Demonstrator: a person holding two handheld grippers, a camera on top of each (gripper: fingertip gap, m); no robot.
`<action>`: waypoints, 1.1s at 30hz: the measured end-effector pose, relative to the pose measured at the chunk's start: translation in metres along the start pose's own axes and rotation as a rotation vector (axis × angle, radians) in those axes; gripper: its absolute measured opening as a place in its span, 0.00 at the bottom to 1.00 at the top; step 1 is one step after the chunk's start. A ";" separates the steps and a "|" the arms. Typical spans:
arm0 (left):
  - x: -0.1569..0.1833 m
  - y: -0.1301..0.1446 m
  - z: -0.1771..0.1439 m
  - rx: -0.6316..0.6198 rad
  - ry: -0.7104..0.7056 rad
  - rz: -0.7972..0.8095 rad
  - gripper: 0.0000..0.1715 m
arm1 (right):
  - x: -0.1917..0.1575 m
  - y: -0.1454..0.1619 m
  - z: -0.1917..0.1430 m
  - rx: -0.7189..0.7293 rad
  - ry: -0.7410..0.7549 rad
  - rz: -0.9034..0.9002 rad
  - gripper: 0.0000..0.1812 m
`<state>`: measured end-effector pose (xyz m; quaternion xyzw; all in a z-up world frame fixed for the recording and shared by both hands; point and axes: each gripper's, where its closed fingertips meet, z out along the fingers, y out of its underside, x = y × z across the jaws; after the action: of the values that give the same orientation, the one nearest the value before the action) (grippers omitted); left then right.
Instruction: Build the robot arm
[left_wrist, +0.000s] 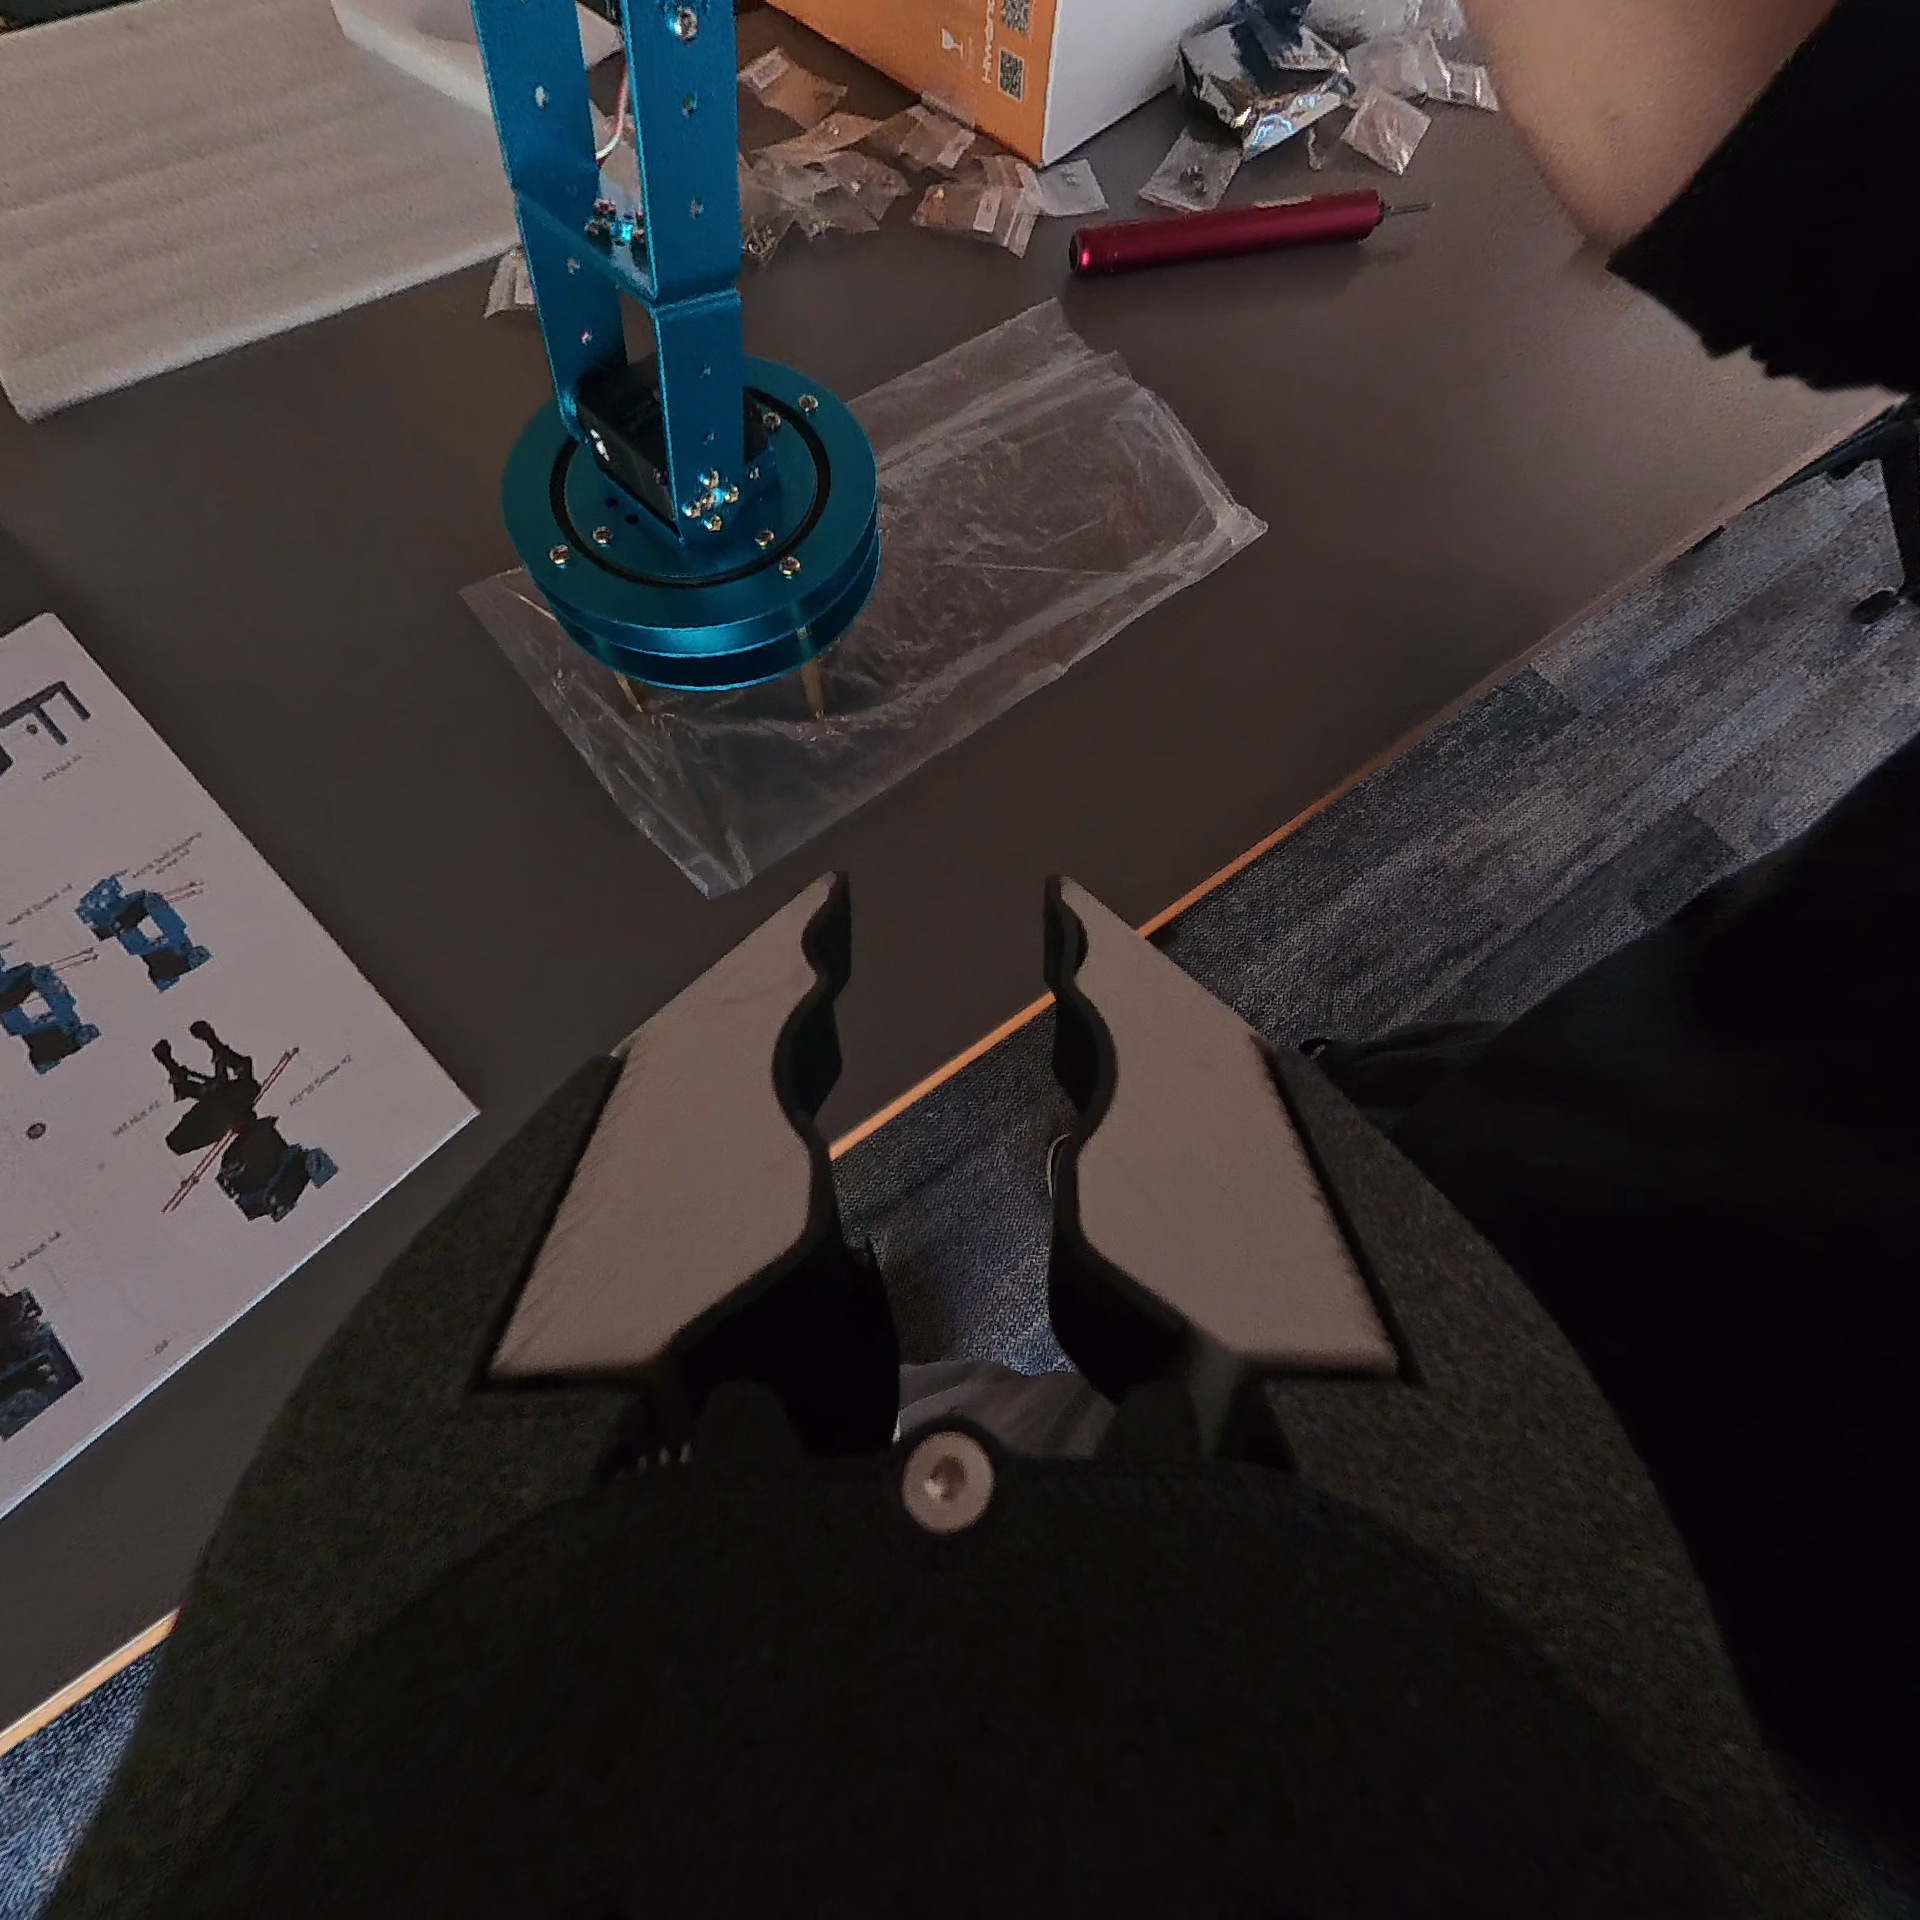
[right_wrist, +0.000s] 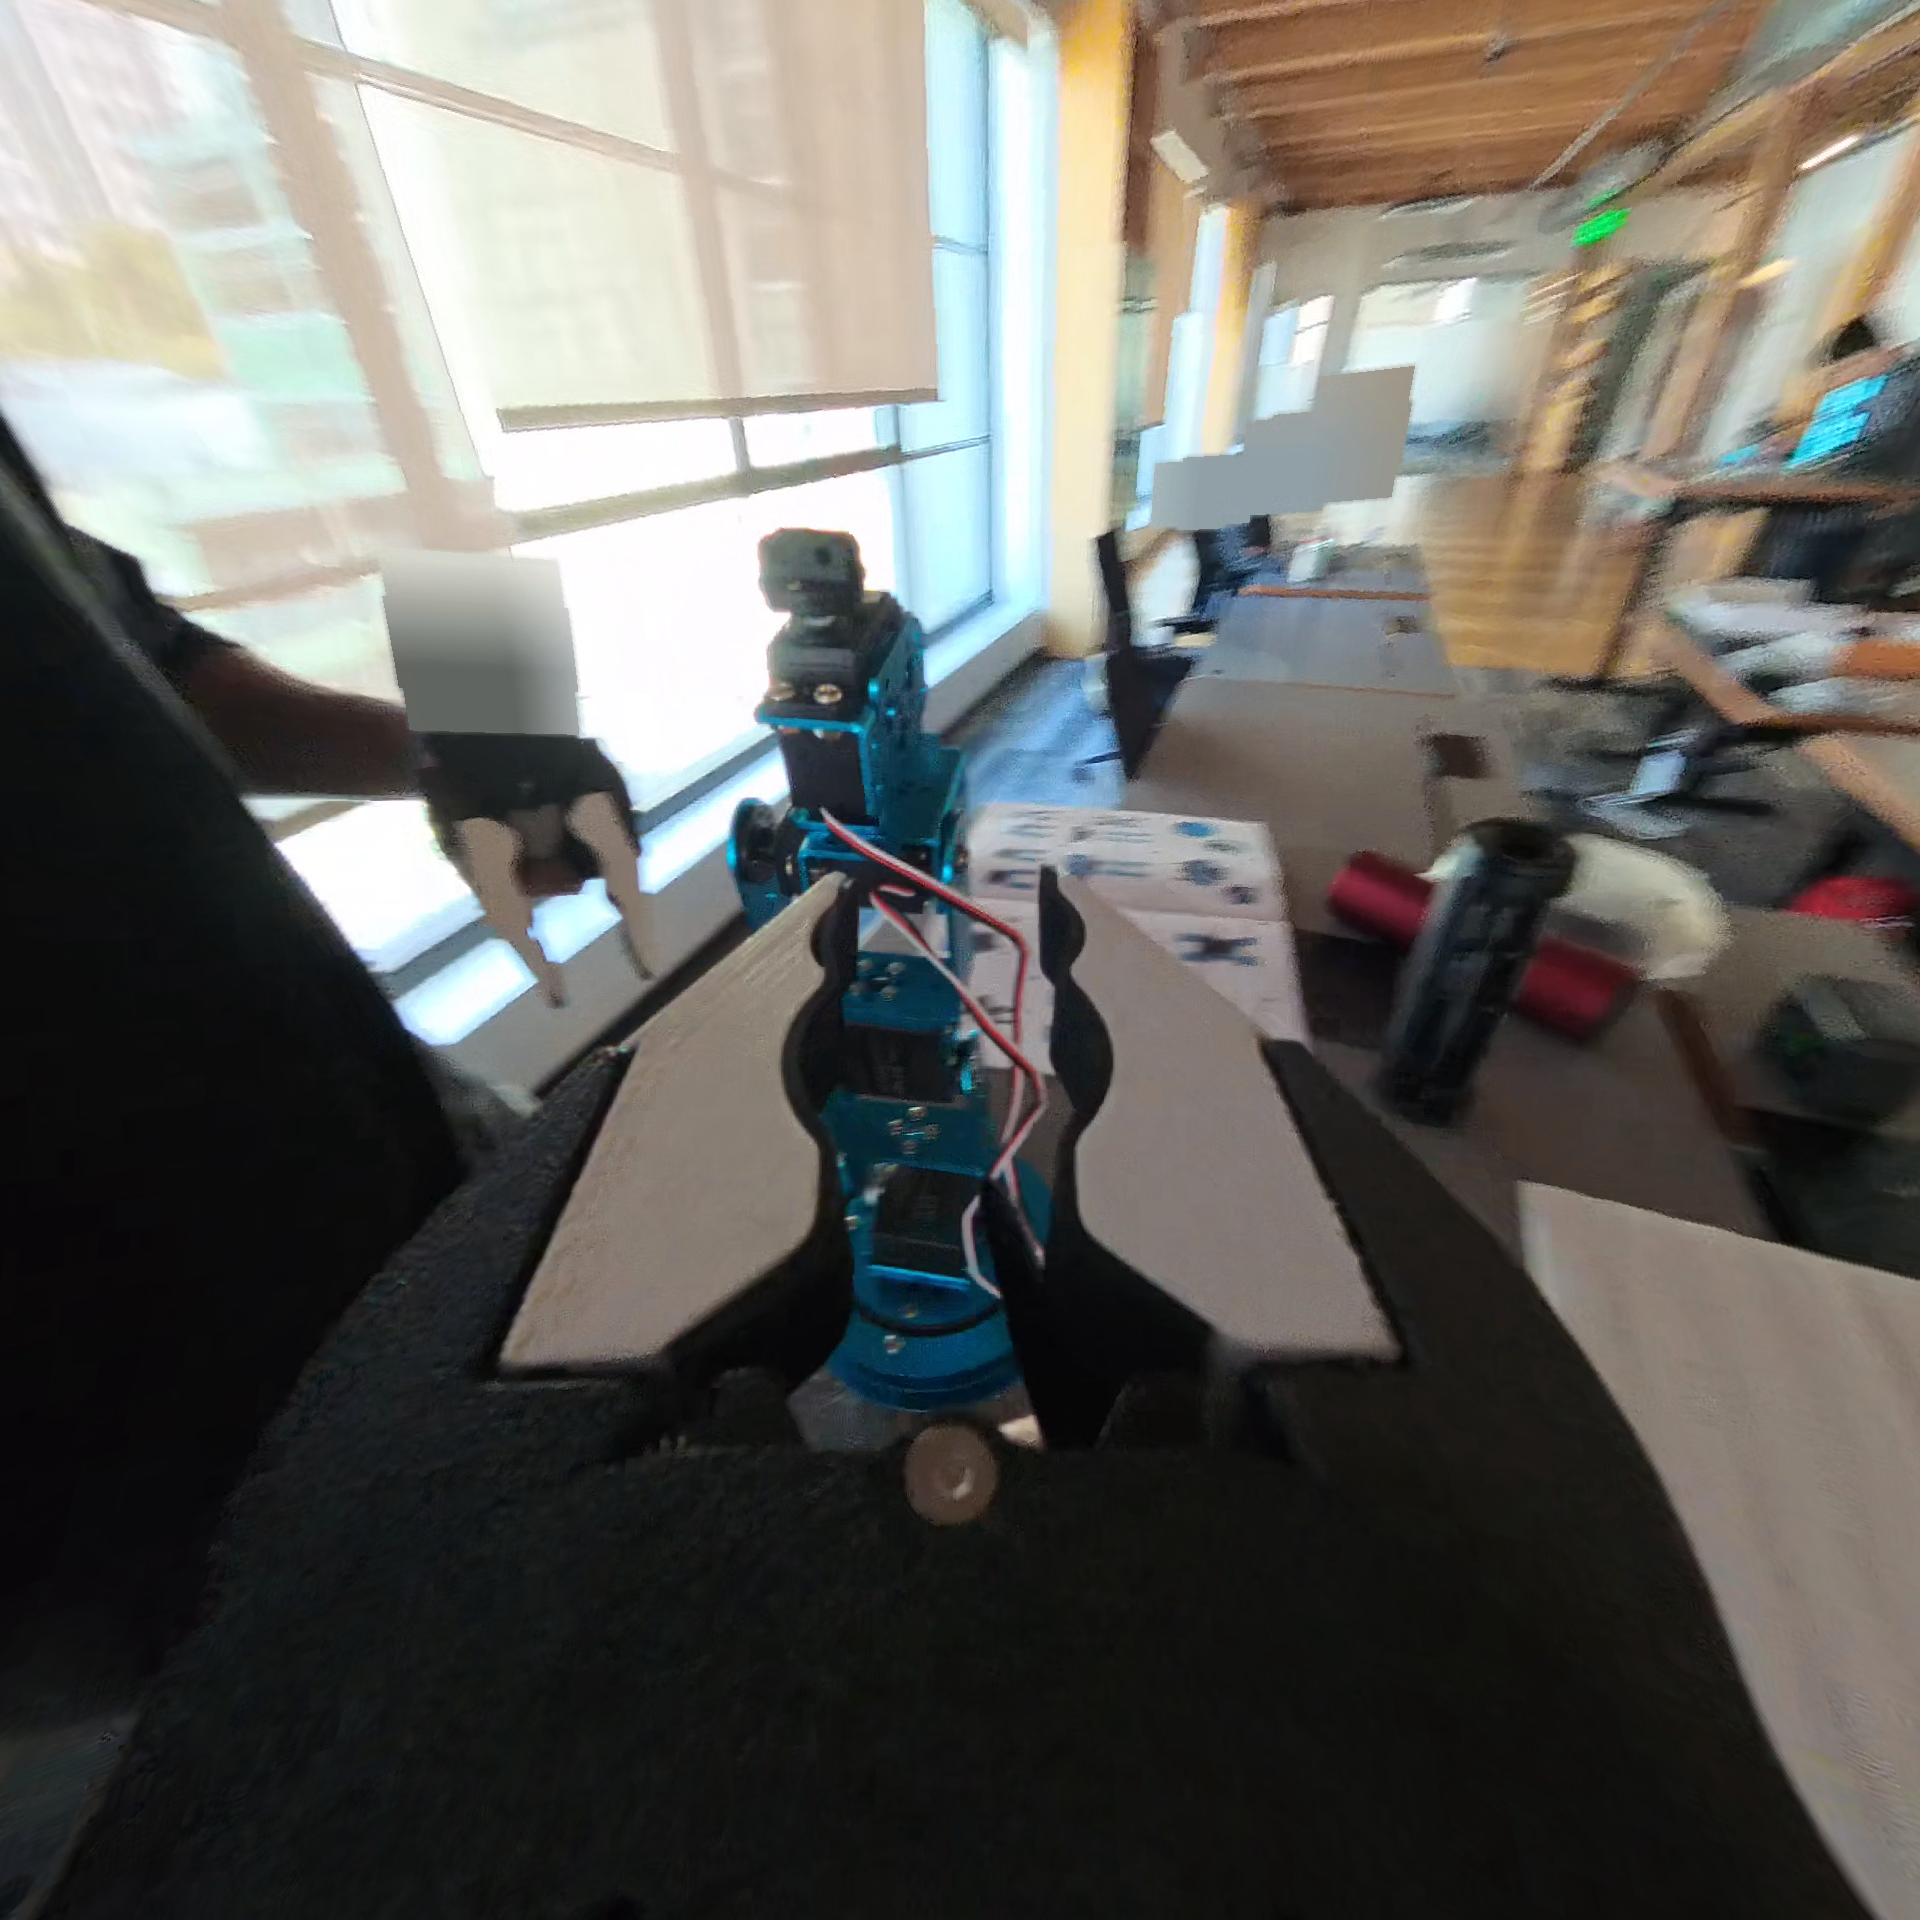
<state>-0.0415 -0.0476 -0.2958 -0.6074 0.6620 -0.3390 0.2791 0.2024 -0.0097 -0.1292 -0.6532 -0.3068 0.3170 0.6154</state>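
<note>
So we've got our left gripper (left_wrist: 945, 894) hanging empty over the table (left_wrist: 1351, 416) edge, jaws apart, short of the blue robot arm kit (left_wrist: 686, 499) standing on a clear plastic bag (left_wrist: 1039, 540). Our right gripper (right_wrist: 943, 883) is spread too, framing the kit's wired servo column without touching.

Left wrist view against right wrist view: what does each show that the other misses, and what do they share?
Only the left wrist view shows the clear plastic bag under the blue arm's round base, the small parts packets, and the open, empty left gripper up close.

Only the right wrist view shows the arm's upper joints, its loose wires, a black cylinder, and the open right gripper.

Both show the blue robot arm kit and printed instruction sheet.
</note>
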 end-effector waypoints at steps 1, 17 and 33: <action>0.001 -0.001 0.002 -0.001 0.003 0.001 0.21 | 0.001 0.003 0.005 -0.011 -0.064 0.042 0.17; -0.002 0.001 0.013 -0.001 -0.034 -0.031 0.21 | 0.010 0.053 0.049 -0.364 -0.414 0.094 0.01; -0.009 -0.021 0.035 0.050 0.026 0.014 0.21 | -0.013 -0.058 -0.029 -0.300 0.844 -1.237 0.01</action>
<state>-0.0002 -0.0432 -0.3014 -0.5911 0.6610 -0.3614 0.2882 0.2167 -0.0347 -0.0697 -0.5047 -0.3954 -0.4071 0.6505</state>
